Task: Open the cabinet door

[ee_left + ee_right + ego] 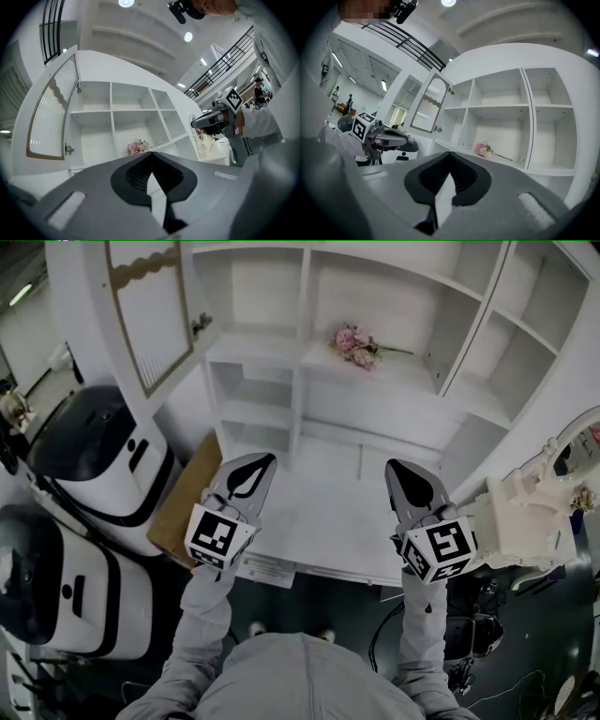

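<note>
Door: the cabinet door (150, 310) stands swung wide from the left edge of the cabinet (302, 334). Its long axis is upright and its knob (200, 326) sits on the free edge. Judged already open.
Bearing: the door lies up and to the left of both grippers. The left gripper (265, 459) is nearer; the right gripper (395, 465) is well apart from it.
Fingers: both pairs are pressed together with nothing between them, and neither touches the knob.
Compartments: the middle one holds pink flowers (356, 345) lying on its shelf. The others in view show nothing inside.
</note>
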The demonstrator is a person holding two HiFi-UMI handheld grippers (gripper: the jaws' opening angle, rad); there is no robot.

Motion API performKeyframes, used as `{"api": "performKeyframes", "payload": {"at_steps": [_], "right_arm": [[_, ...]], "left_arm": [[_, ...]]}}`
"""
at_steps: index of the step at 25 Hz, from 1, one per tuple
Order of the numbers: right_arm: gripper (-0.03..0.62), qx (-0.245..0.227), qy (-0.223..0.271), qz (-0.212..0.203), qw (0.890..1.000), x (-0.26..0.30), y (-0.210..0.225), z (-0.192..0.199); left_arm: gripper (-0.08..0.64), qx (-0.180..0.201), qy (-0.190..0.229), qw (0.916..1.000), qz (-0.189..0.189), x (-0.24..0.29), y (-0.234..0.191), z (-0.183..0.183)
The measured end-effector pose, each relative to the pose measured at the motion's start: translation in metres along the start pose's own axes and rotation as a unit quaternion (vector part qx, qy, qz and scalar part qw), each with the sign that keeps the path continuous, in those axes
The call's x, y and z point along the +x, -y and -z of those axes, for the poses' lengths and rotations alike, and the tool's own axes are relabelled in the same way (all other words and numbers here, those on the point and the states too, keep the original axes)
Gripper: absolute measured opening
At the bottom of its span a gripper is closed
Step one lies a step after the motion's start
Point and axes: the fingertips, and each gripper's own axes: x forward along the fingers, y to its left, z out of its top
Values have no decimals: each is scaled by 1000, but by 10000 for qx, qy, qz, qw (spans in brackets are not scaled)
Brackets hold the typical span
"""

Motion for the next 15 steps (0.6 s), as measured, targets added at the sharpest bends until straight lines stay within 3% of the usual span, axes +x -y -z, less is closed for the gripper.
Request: {"api": "performKeyframes", "payload": {"at_steps": [4,8,15], "right_arm": [[2,147,-74,93,9998,-11,1,14],[2,211,-226,-10,9995,-14,-5,32],[2,249,-400,-22,9989,-10,-13,53]], "left_arm": [[17,-141,-64,9998,88,0,17,9],[17,50,-140,9995,295,6,28,13],[17,-67,-180,9989,416,10,37,24]]}}
